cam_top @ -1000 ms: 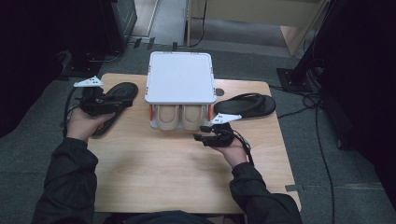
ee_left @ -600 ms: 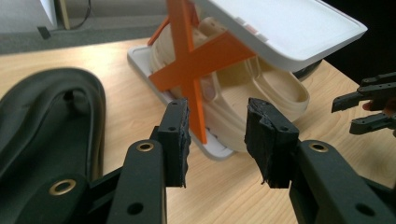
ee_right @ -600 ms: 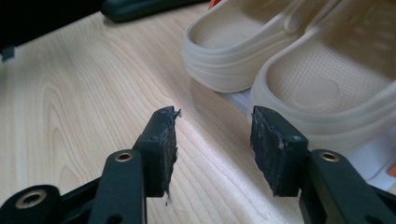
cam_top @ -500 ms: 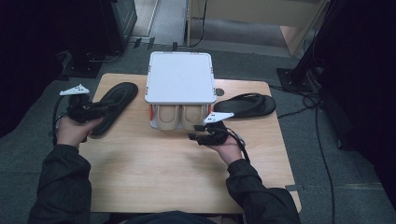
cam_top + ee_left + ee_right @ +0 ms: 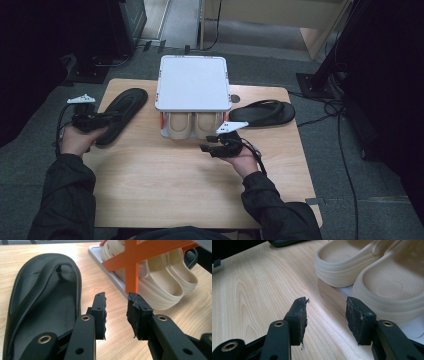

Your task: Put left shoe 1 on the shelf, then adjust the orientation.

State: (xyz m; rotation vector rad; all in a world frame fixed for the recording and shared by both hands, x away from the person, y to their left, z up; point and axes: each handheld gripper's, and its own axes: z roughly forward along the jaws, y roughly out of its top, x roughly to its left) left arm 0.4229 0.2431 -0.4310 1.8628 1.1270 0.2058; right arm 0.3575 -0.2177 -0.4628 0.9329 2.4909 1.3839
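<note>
In the high view, the left gripper (image 5: 114, 118) is sitting at the left of the frame, held level in the person's left hand (image 5: 76, 140), with the forearm rising from the lower left corner and the wrist bent inward toward the centre. Its jaws are standing partly open, gripping nothing, and pointing over the edge of the black flip-flop (image 5: 120, 112) lying at the left of the table (image 5: 165, 190). The left gripper view is showing bare wood between the jaws. The right gripper (image 5: 206, 148) is resting in the right hand (image 5: 242, 159) just right of centre, palm up. Its jaws are standing wider apart, empty, just in front of the cream clogs (image 5: 192, 125), which are sitting on the lower shelf of the rack (image 5: 192, 82).
</note>
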